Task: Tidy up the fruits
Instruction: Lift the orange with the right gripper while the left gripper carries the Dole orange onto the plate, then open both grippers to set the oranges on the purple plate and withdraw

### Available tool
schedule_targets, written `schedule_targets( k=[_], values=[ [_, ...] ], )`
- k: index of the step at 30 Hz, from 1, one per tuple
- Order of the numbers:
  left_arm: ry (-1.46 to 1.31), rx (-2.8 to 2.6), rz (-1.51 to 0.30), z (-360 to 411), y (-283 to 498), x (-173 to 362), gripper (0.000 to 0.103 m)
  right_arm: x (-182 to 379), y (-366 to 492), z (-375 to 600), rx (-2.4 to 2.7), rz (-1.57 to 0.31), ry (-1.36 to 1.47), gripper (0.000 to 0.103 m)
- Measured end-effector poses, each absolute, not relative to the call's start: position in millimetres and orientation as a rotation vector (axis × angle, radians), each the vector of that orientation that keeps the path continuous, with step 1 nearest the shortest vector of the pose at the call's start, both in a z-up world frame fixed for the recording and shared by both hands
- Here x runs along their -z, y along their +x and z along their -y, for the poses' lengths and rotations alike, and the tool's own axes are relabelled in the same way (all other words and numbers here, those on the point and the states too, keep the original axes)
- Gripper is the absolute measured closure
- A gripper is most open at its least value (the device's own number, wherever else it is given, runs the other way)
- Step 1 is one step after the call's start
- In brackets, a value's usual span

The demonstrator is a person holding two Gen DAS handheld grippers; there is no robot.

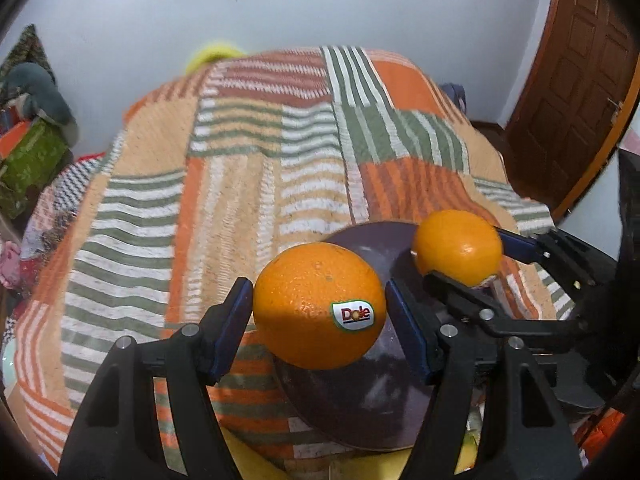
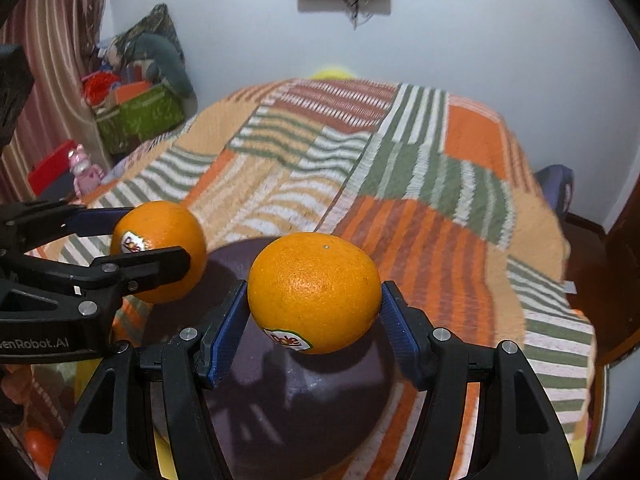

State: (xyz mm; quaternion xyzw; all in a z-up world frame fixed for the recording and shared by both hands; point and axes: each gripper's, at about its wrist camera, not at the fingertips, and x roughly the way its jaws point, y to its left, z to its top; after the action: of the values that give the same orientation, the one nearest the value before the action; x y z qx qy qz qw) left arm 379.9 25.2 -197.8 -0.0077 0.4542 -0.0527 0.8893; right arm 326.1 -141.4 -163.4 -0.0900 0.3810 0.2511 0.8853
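My left gripper (image 1: 319, 312) is shut on an orange with a Dole sticker (image 1: 316, 300), held above a dark purple plate (image 1: 360, 400). My right gripper (image 2: 314, 312) is shut on a second orange (image 2: 314, 292), also above the plate (image 2: 300, 408). In the left wrist view the right gripper (image 1: 468, 258) and its orange (image 1: 458, 246) sit at the right. In the right wrist view the left gripper (image 2: 156, 236) and its orange (image 2: 160, 250) sit at the left. The two oranges are apart.
The plate lies on a bed with an orange, green and white striped blanket (image 1: 240, 160). A green box of clutter (image 2: 136, 116) stands at the back left. A brown door (image 1: 572, 80) is at the right. Another orange fruit (image 2: 38, 446) shows low at the left.
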Motion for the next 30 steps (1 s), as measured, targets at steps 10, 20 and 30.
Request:
schedule_targets(
  k=[10,20,30],
  values=[
    [-0.001,0.119,-1.049,-24,407,227,0.035,187,340,132,-0.543,-0.867,-0.233,0.041],
    [0.078,0.118,-1.065,-12,409,233,0.035,199,343,130,-0.574,-0.93,-0.222,0.04],
    [0.095,0.102,-1.02,-13,391,208,0.033,190,331,138,-0.545,-0.951,-0.224,0.04]
  ],
)
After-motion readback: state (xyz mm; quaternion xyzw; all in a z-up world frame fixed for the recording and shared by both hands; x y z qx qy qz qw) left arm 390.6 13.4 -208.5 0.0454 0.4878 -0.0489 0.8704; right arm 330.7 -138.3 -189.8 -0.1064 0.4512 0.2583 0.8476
